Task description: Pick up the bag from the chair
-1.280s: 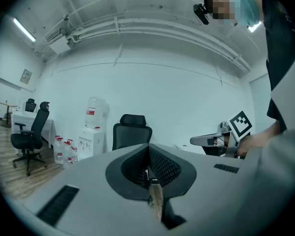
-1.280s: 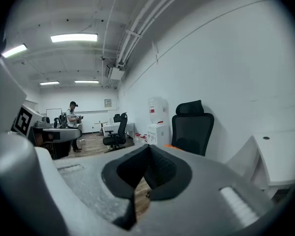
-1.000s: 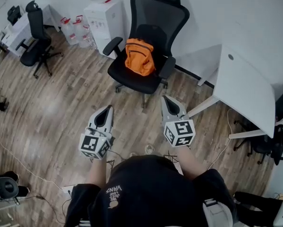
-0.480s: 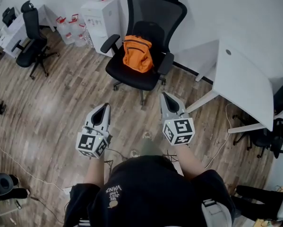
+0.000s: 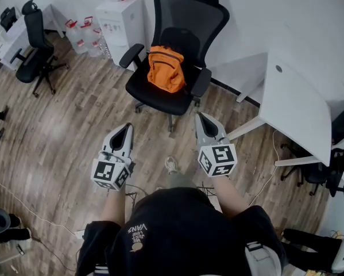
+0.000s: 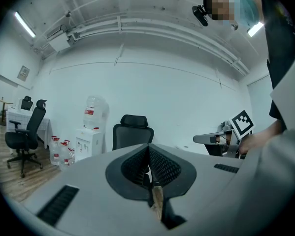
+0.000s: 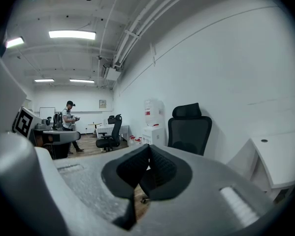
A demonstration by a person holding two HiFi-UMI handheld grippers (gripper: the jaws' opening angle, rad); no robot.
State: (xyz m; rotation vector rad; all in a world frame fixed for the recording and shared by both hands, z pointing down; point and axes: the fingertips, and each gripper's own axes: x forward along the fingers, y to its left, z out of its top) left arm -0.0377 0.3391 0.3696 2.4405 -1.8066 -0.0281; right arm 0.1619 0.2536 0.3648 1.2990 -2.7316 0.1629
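Observation:
An orange bag (image 5: 166, 68) sits upright on the seat of a black mesh office chair (image 5: 184, 24) against the white wall. My left gripper (image 5: 127, 129) is held level over the wood floor, well short of the chair, its jaws shut with nothing between them. My right gripper (image 5: 201, 118) hangs beside it, a little nearer the chair's base, also shut and empty. In the left gripper view the chair's back (image 6: 132, 134) rises behind the closed jaws; the bag is hidden. In the right gripper view the chair (image 7: 189, 127) stands right of the jaws.
A white water dispenser (image 5: 122, 17) and several water jugs (image 5: 78, 36) stand left of the chair. A white desk (image 5: 298, 105) is to the right. Another black chair (image 5: 31, 42) and desk are at far left. A person (image 7: 69, 117) stands far back.
Both grippers and the person holding them have moved forward toward the chair; the chair and bag sit slightly closer in the head view. Jaws stayed shut.

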